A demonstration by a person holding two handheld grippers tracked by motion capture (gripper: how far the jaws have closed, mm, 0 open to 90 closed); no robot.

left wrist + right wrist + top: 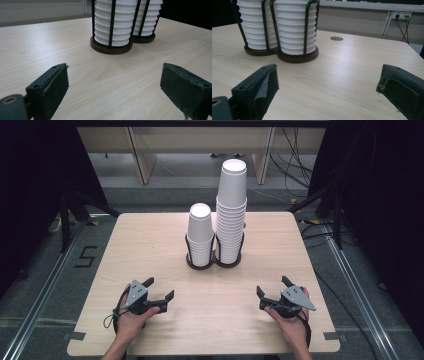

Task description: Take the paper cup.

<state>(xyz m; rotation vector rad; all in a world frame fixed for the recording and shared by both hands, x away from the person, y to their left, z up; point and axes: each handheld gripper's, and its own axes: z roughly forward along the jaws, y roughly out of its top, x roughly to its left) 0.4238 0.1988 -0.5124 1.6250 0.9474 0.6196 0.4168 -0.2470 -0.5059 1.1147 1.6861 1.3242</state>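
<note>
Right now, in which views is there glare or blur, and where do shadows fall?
High view: soft, slightly blurred; the surroundings are dark. Left gripper view: pale sheen on the table before the cup stacks. Right gripper view: bluish glare on the table right of the holder; near jaws blurred.

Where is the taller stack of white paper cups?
In the high view, the taller stack of white paper cups stands mid-table in the right-hand black wire holder, touching the shorter stack.

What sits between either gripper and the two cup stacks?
Nothing visible. Bare table lies between the left gripper, the right gripper and both cup stacks: the short stack and the tall stack.
</note>
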